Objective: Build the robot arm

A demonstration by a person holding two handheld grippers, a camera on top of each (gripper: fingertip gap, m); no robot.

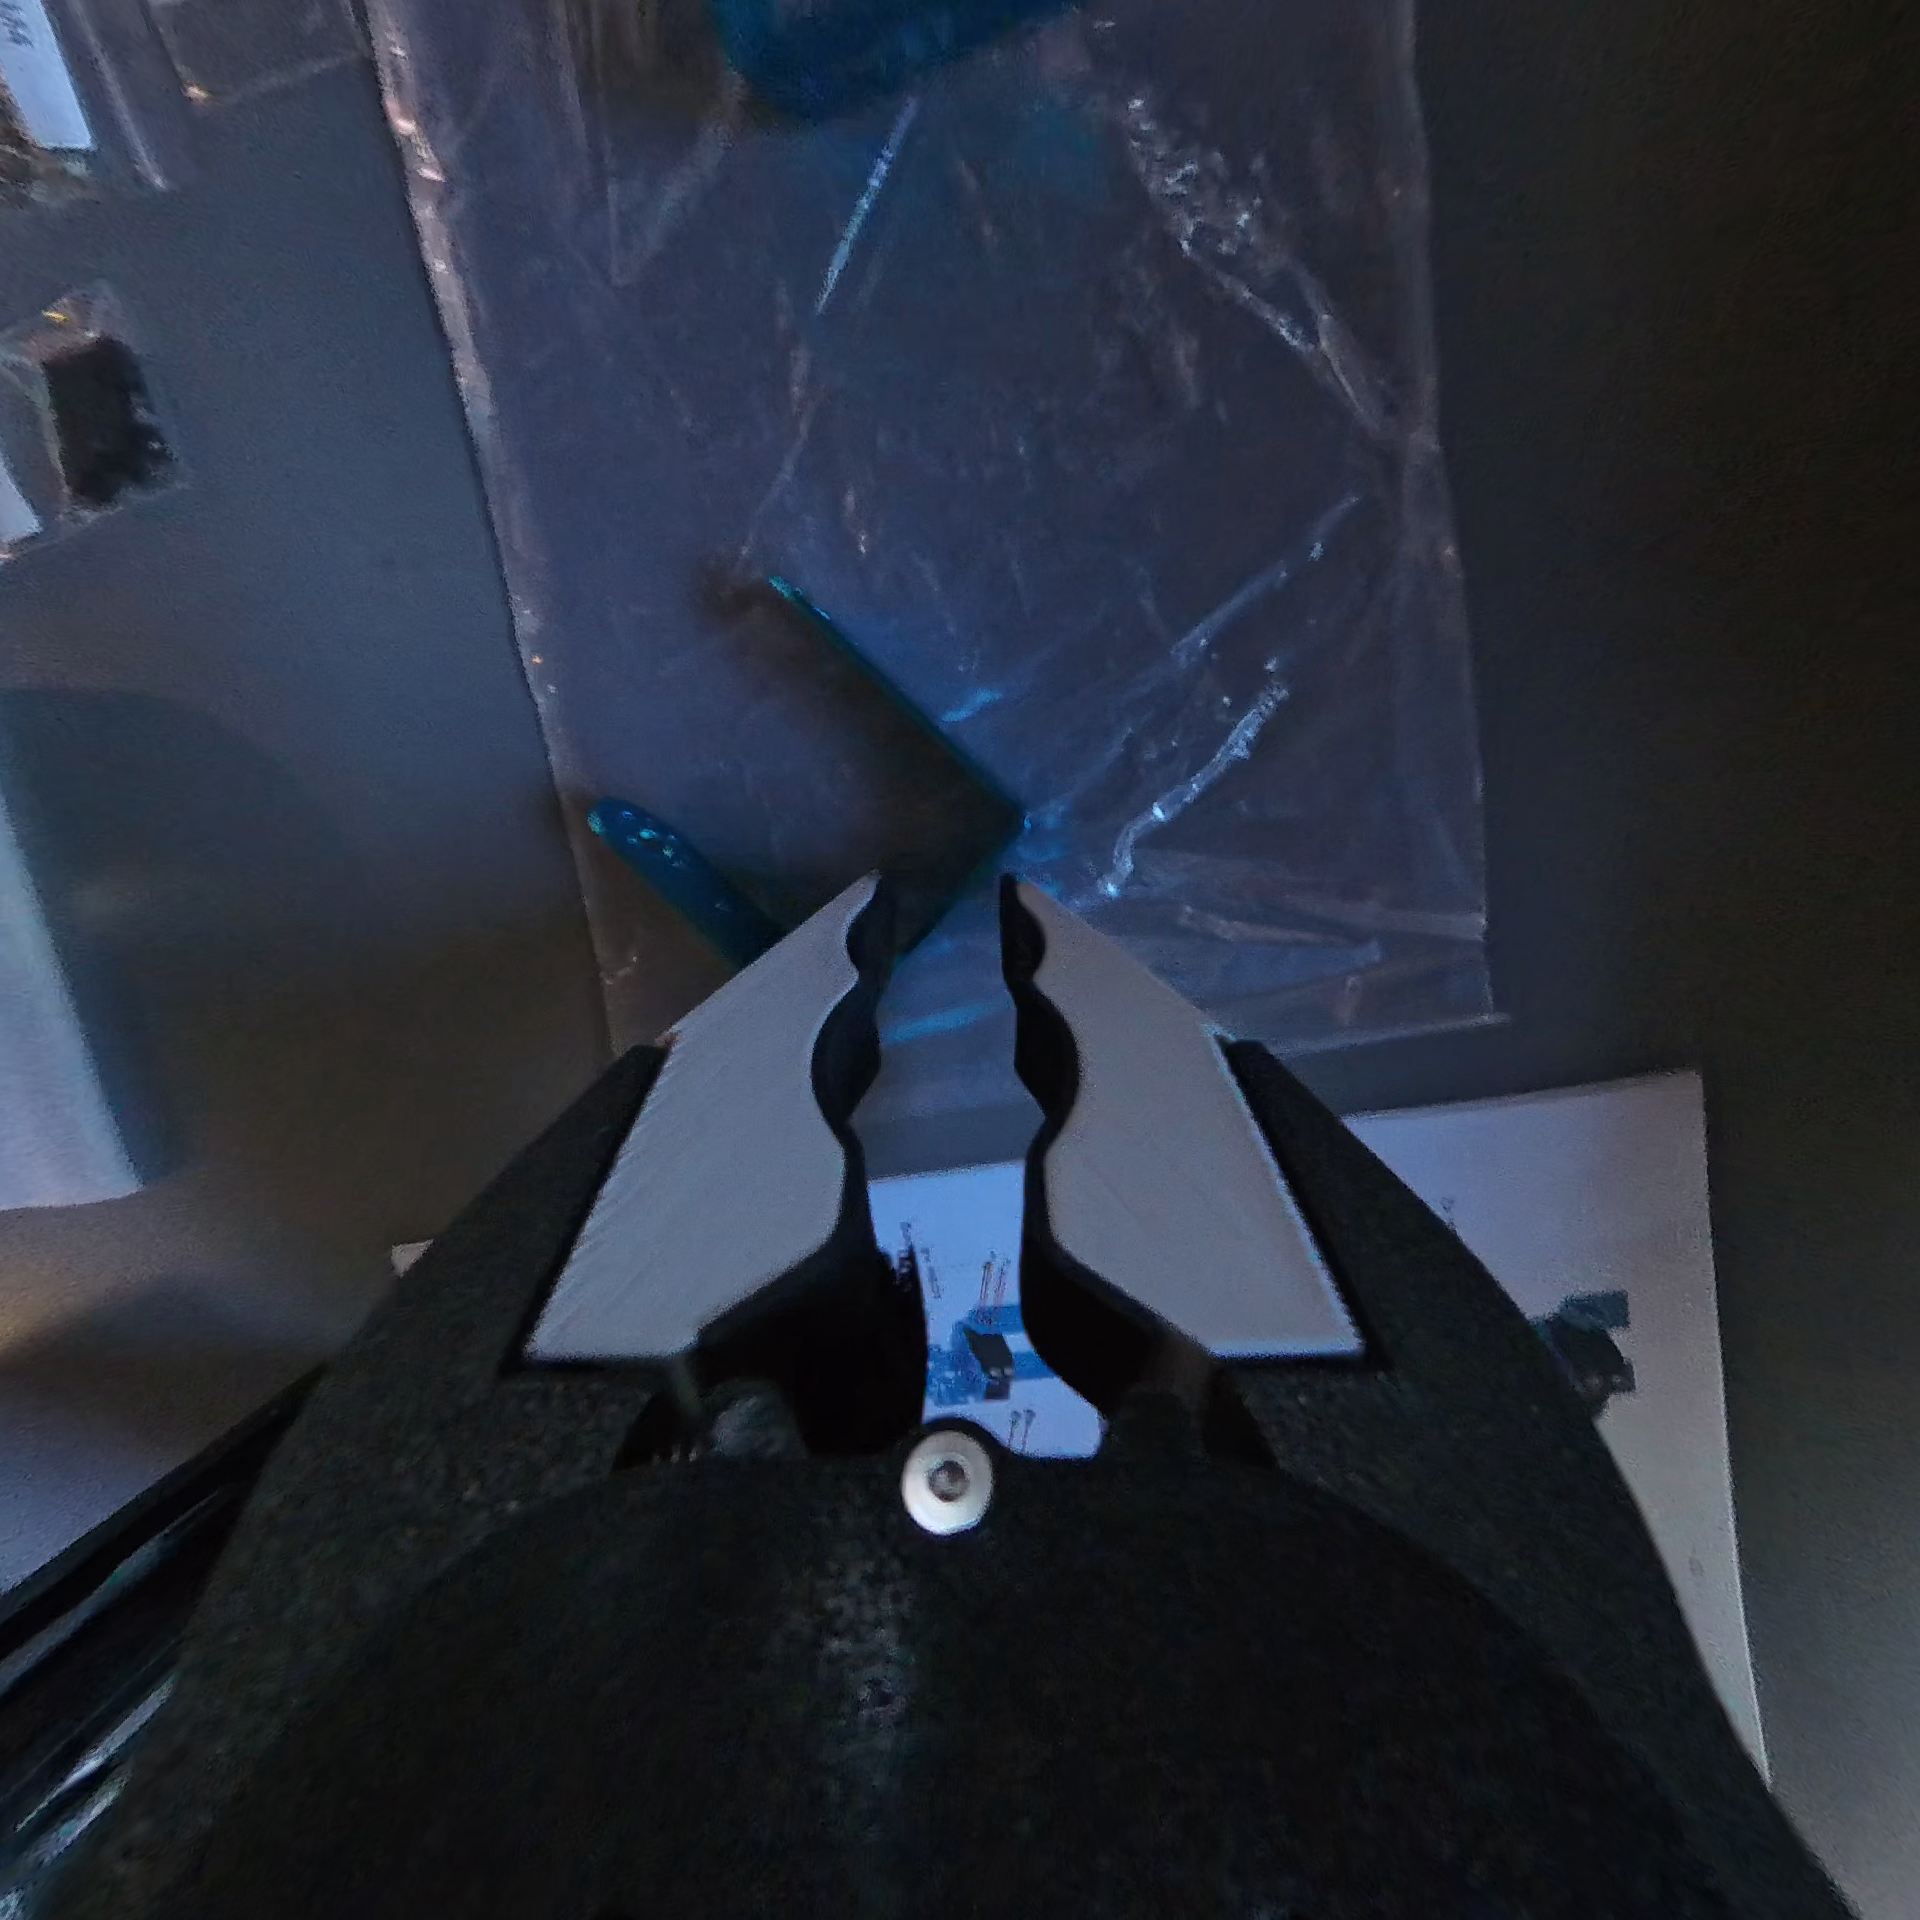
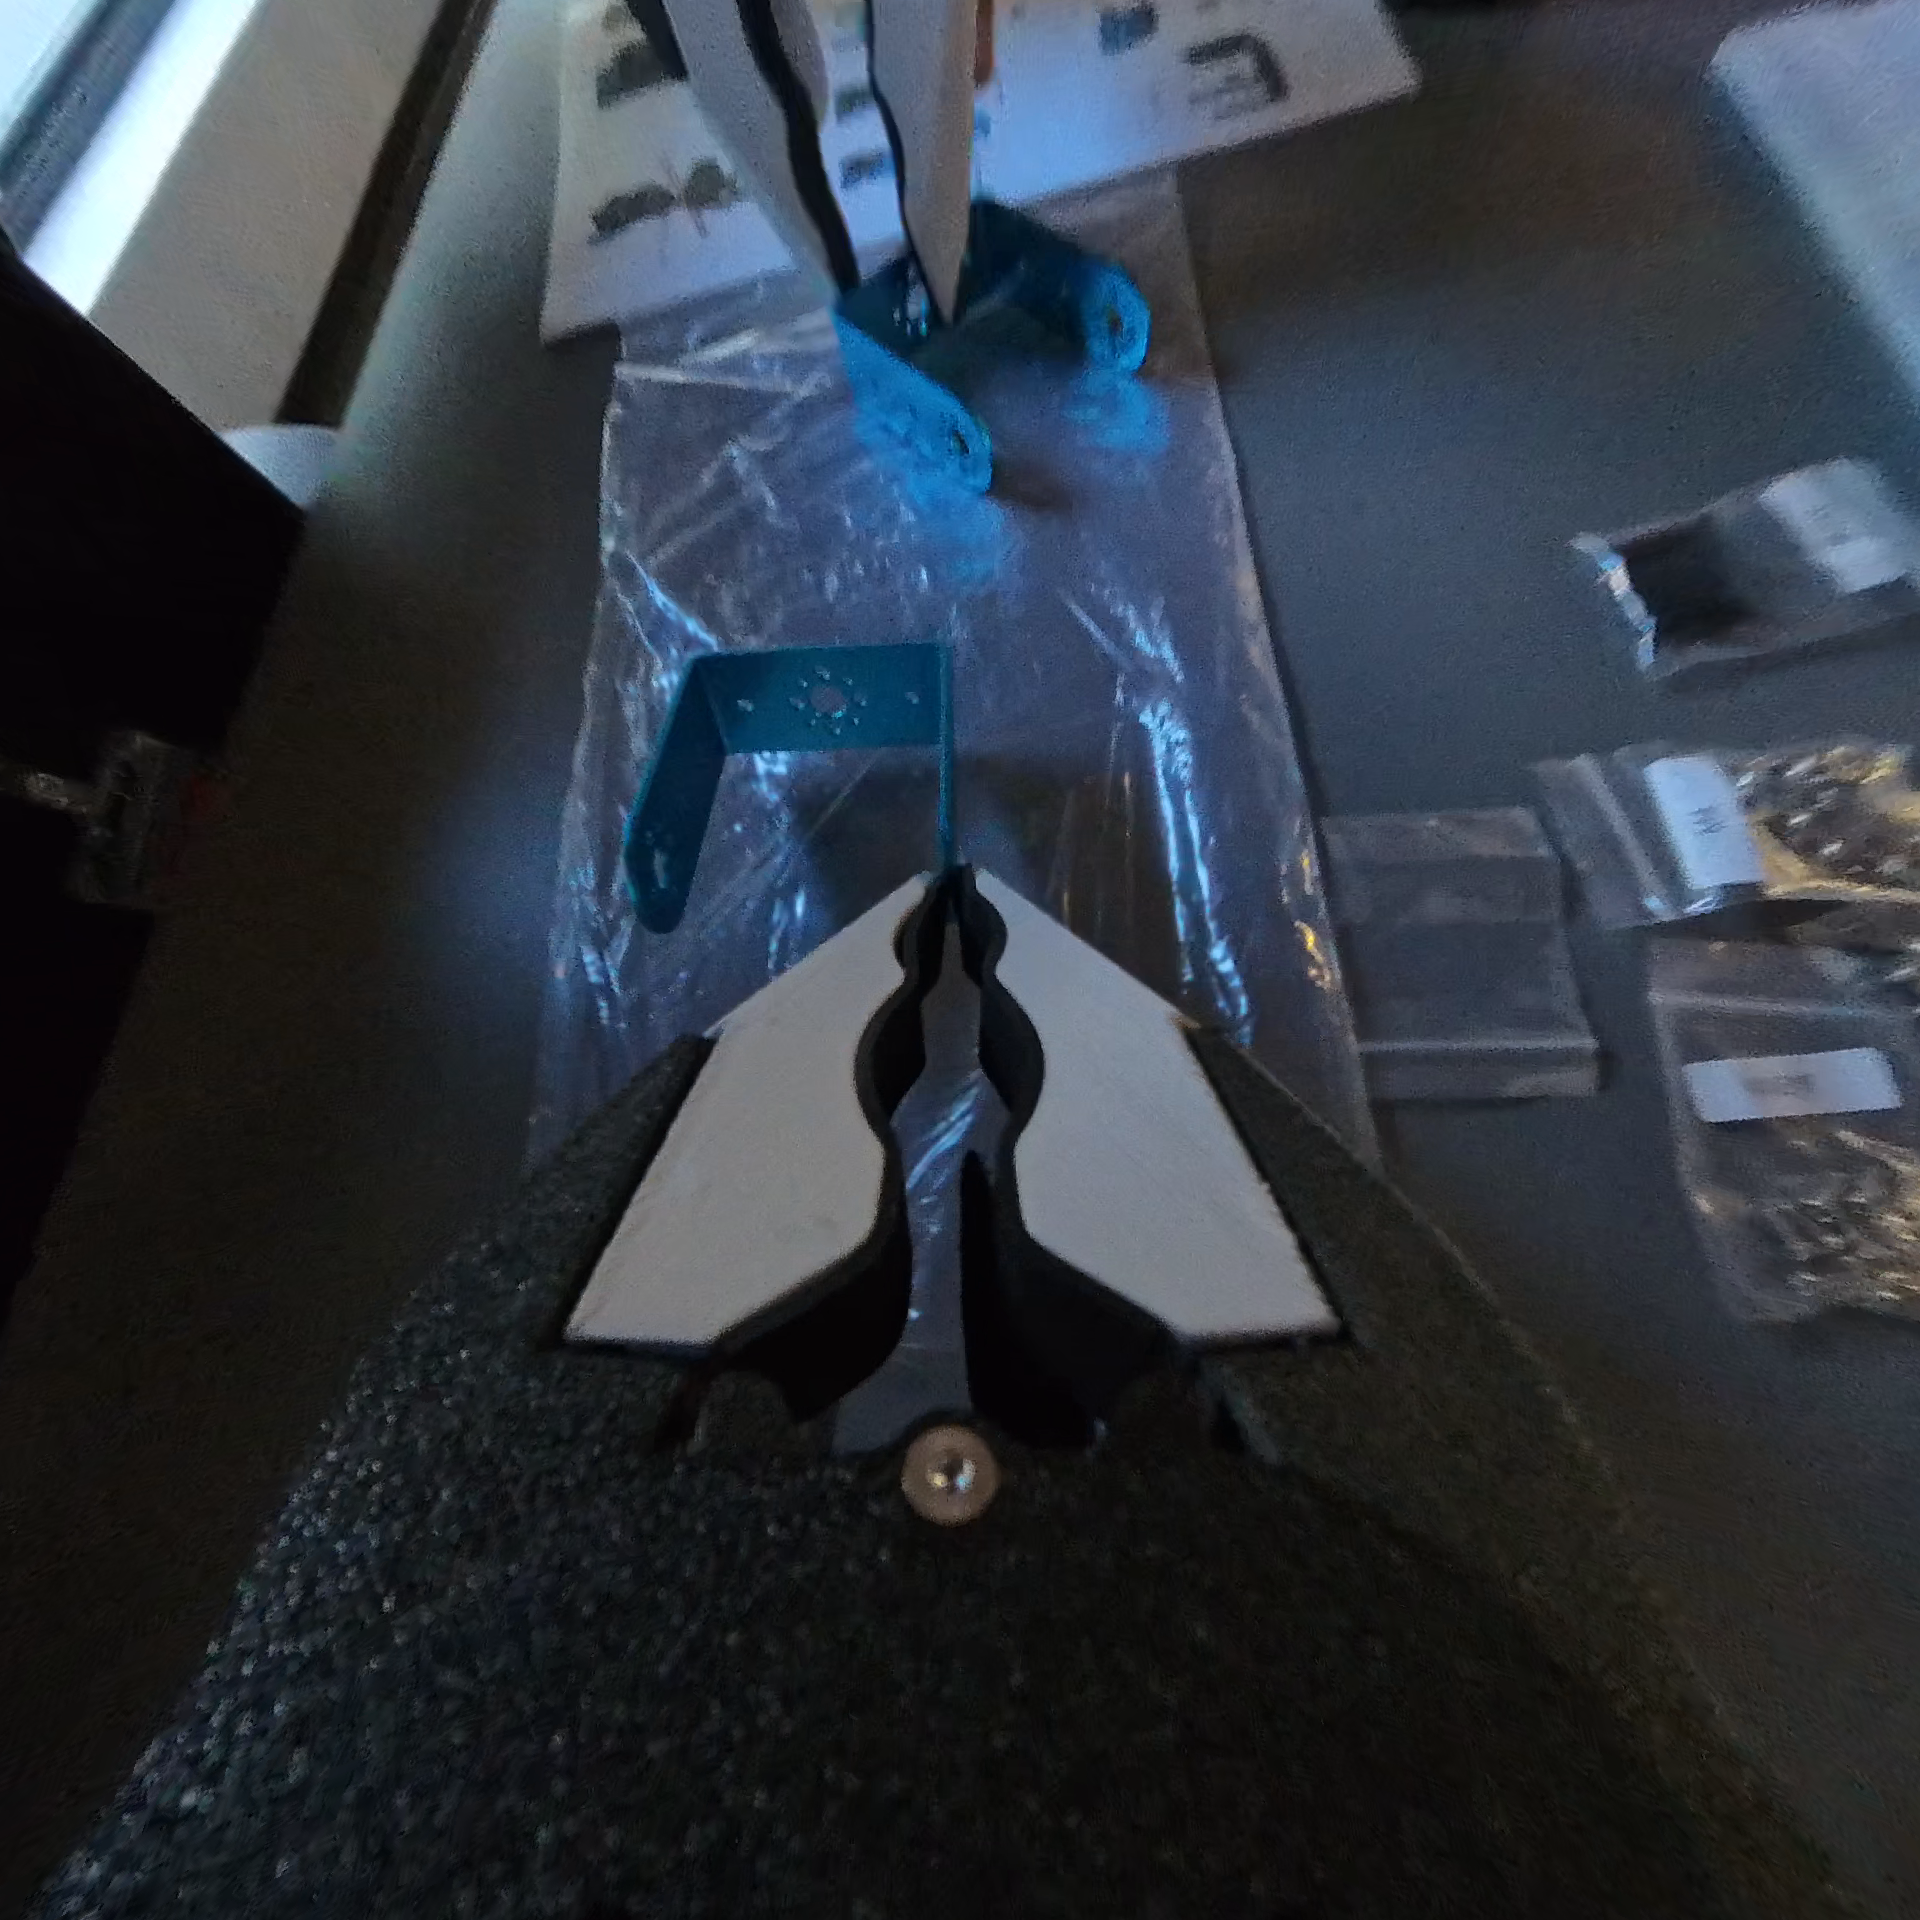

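Note:
My left gripper (image 1: 940,883) has its jaws a little apart around the base of a blue U-shaped metal bracket (image 1: 883,748), gripping it just over a clear plastic bag (image 1: 1143,520). The right wrist view shows this gripper (image 2: 894,286) on that bracket (image 2: 1039,312) at the bag's far end, both blurred. My right gripper (image 2: 951,878) is shut on one thin arm of a second blue U bracket (image 2: 821,707) with small holes. It holds this bracket above the bag (image 2: 1143,727). A blue blur at the top edge of the left wrist view (image 1: 831,42) is probably this bracket.
The bag lies on a dark grey table (image 2: 1507,364). A white printed sheet (image 1: 1507,1195) lies under my left gripper and shows in the right wrist view (image 2: 1091,135). Small clear bags of parts (image 2: 1818,831) lie at the right. A black object (image 2: 104,571) stands at the left. The tips of one gripper are about 20 cm away from the tips of the other.

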